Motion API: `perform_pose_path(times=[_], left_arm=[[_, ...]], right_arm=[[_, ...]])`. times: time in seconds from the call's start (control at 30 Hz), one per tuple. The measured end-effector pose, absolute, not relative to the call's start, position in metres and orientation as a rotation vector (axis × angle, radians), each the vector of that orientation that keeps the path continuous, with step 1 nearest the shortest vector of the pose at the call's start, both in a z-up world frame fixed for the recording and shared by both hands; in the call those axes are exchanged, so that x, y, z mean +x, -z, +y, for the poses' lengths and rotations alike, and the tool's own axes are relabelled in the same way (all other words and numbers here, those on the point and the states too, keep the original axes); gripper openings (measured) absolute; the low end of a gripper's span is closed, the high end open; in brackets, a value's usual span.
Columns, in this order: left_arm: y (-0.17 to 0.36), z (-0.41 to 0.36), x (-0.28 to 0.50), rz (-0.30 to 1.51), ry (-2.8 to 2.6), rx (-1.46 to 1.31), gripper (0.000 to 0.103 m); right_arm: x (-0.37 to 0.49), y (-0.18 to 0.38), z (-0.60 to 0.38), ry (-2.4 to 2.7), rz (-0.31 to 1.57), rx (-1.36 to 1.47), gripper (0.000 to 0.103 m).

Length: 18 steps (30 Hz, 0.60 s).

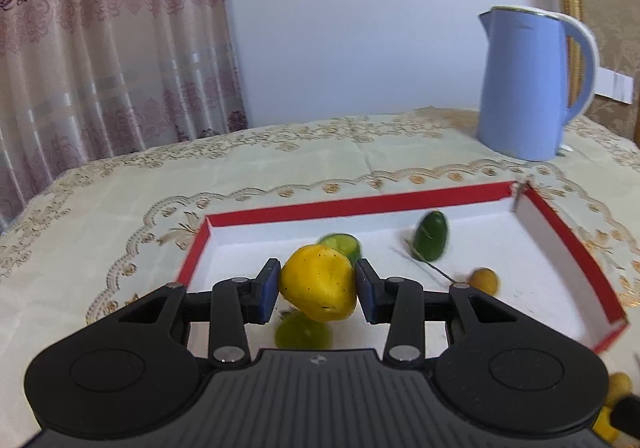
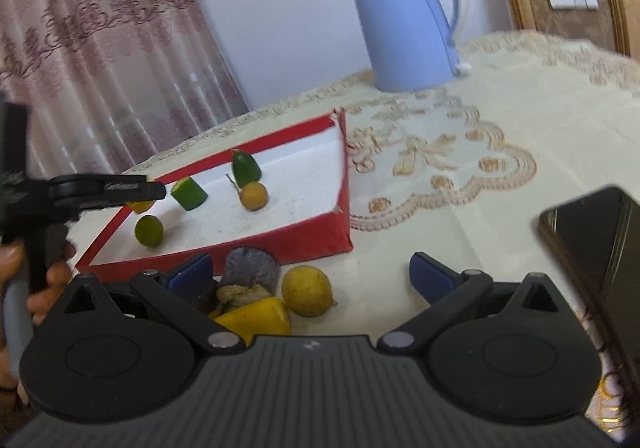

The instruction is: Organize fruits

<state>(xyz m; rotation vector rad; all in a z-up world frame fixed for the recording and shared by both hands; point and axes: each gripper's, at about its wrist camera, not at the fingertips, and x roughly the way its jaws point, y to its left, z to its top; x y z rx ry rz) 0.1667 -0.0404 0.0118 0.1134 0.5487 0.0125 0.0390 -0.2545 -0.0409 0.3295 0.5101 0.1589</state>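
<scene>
beyond the red box (image 2: 280, 244), only the right view shows loose fruit (image 2: 307, 290) between the right gripper's (image 2: 312, 272) spread jaws; the left gripper (image 1: 318, 290) clamps a yellow fruit (image 1: 318, 286).

Bright, even daylight in both views, with soft shadows and strong fisheye bending.

Light passes through the curtain (image 1: 100, 60) at the left; the wall is pale and a little washed out. The green fruit (image 1: 431, 236) in the red box (image 1: 360, 202) is smeared by motion blur, and the kettle (image 1: 528, 84) edges are soft. Frame corners go dark, and the dark phone (image 2: 596, 248) shows faint glare.
</scene>
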Motion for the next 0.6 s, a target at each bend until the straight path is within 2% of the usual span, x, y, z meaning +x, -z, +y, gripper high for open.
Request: perform_pose_path(times=[0.27, 0.4, 0.47, 0.53, 0.6], left_arm=[[-0.003, -0.022, 0.195, 0.603, -0.073, 0.068, 0.040], [-0.002, -0.016, 0.196, 0.619, -0.093, 0.059, 0.042], [-0.004, -0.018, 0.193, 0.608, -0.099, 0.072, 0.054], [-0.009, -0.020, 0.187, 0.571, -0.119, 0.104, 0.078], [-0.013, -0.024, 0.180, 0.530, -0.145, 0.149, 0.082]], right_arm=[[0.021, 0.023, -0.226, -0.136, 0.409, -0.005, 0.103], [0.018, 0.017, -0.232, -0.125, 0.400, -0.035, 0.103], [0.021, 0.017, -0.242, -0.133, 0.416, 0.017, 0.103], [0.023, 0.019, -0.250, -0.134, 0.429, 0.048, 0.103], [0.024, 0.020, -0.252, -0.117, 0.430, 0.047, 0.101]])
